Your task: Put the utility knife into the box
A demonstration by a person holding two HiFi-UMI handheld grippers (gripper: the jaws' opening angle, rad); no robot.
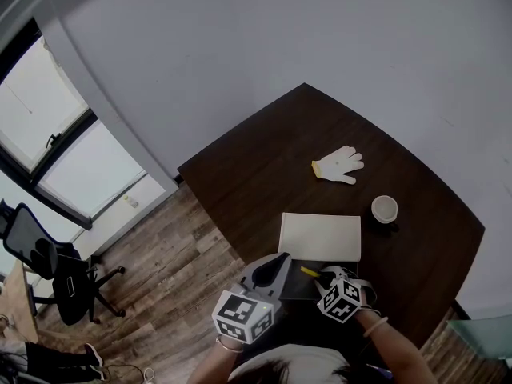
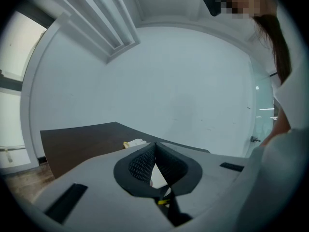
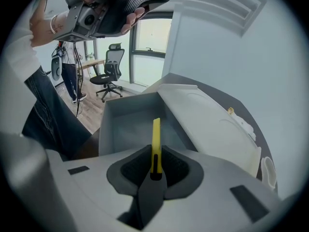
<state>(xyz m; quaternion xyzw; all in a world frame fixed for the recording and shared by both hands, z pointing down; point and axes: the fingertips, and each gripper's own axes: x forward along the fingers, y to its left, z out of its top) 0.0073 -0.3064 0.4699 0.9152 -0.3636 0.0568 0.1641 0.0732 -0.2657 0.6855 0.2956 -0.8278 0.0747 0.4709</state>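
**Yellow knife held over the open box**

Left gripper (image 2: 154, 148) hangs idle near the table's front edge, its jaws pressed together on nothing. Just beside it the box (image 3: 109, 122) stands open, its white lid (image 3: 207, 124) folded back. The right gripper (image 3: 155, 164) pinches the utility knife (image 3: 156, 137) by its tail, the free end pointing over the cavity. Placing is in hand. Next, the knife likely needs lowering inside before the jaws part.
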